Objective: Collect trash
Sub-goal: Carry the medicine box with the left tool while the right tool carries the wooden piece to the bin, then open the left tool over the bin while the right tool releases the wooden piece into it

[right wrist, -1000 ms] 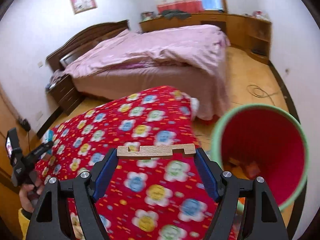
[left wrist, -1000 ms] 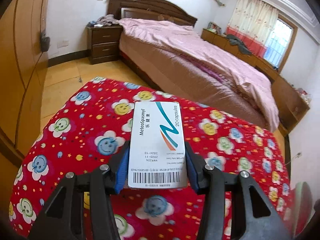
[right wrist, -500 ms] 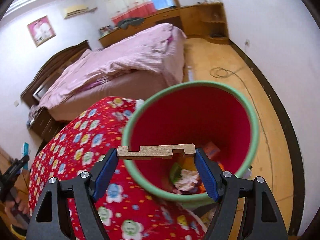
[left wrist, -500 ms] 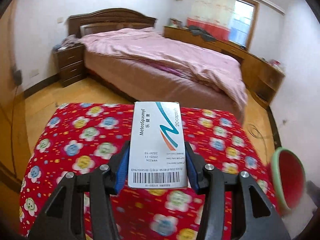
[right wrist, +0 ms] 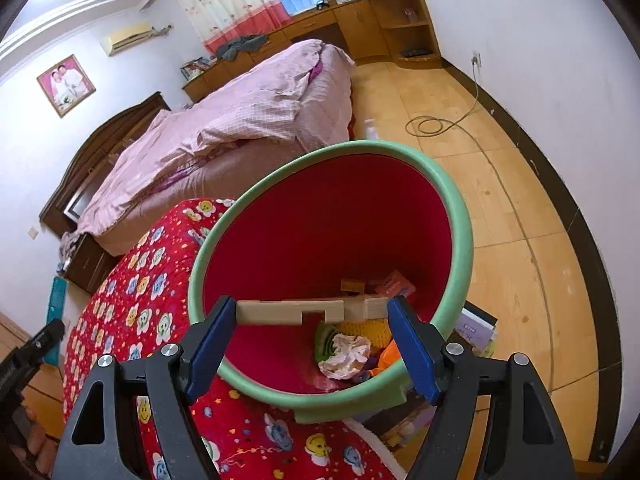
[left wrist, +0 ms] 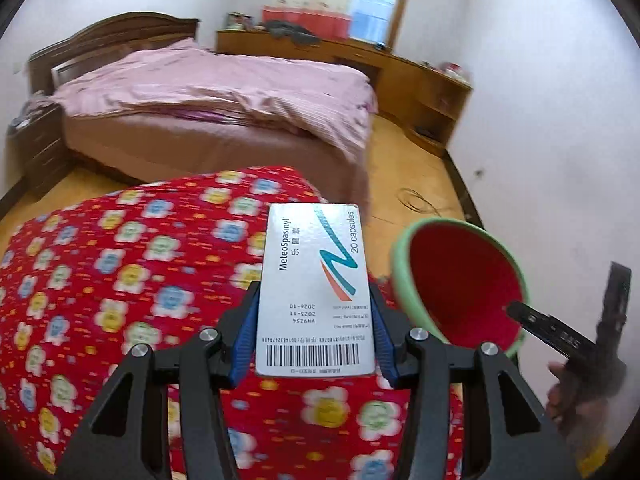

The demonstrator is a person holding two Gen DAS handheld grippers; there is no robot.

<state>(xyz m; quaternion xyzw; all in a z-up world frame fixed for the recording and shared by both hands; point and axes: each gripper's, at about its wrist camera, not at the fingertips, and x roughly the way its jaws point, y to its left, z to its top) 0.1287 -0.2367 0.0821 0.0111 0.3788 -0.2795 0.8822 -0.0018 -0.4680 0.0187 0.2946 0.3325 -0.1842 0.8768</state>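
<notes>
The left claw is clamped on a capsule carton, its blue pads pressing the two long sides near the barcode end, above the red flower-print cover and to the left of the waste bin. The carton looks light and thin-walled: a card box that would dent under a hard squeeze, so the hold across its narrow width near one end seems right, with most of its length sticking out forward.

The right claw holds a notched wooden strip end to end, jaws set wide, directly over the mouth of the bin, whose green rim rings a red inside with crumpled paper and other scraps at the bottom. The strip appears stiff, light and dry, unlikely to slip or break, and should simply drop in once released.
</notes>
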